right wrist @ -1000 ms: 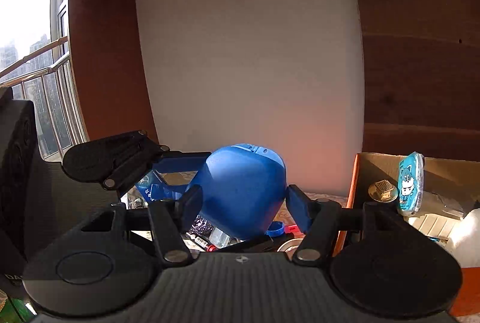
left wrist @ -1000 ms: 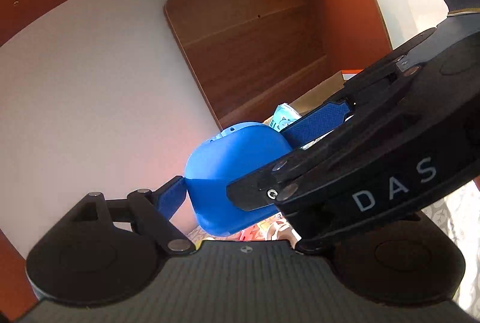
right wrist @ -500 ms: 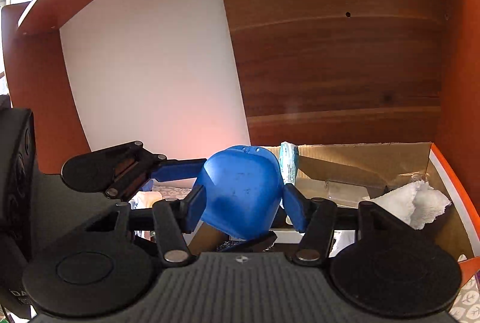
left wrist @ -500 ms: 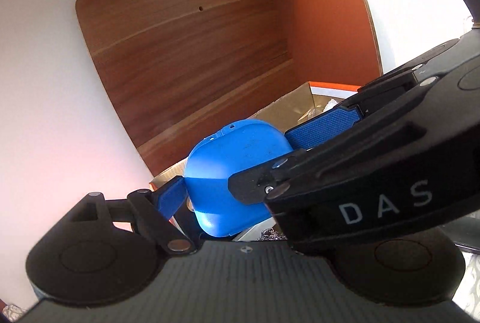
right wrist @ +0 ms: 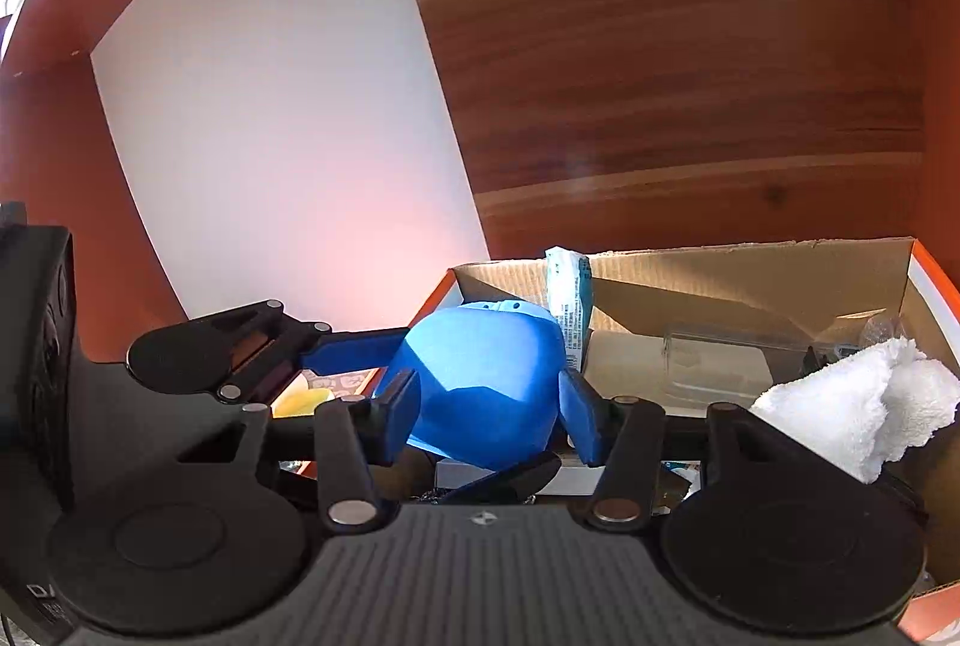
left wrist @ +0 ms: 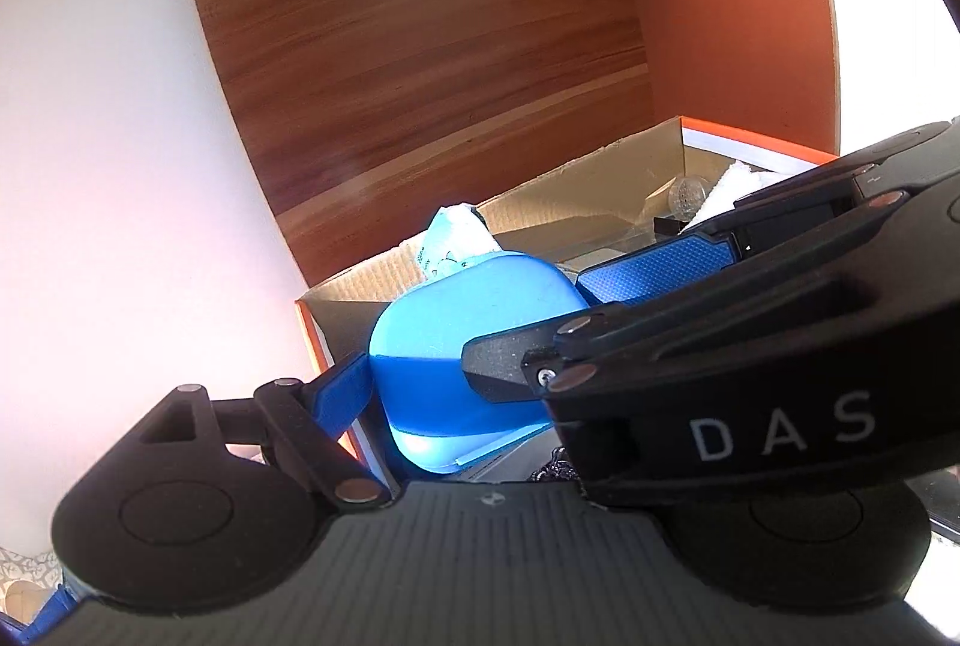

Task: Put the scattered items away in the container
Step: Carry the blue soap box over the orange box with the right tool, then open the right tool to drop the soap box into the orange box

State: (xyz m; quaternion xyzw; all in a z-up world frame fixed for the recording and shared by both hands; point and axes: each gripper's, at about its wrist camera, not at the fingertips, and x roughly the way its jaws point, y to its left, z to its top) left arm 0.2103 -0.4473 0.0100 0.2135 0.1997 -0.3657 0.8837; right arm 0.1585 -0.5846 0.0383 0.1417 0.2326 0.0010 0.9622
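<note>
You have both your left claw and your right claw clenched on the blue case, holding it over the near-left corner of the cardboard box.

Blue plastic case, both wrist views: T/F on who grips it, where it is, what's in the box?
1. Both tongs clamp the rounded blue plastic case: left tongs, right tongs. True.
2. The case lies flat on the floor of the open cardboard box. False: it is held up at the box's left end.
3. A folded white towel sits in the box. True.
4. The light blue printed packet lies flat outside the box. False: it stands upright behind the case, against the box wall.
5. The right tongs are open and free. False: they are shut on the case.
</note>
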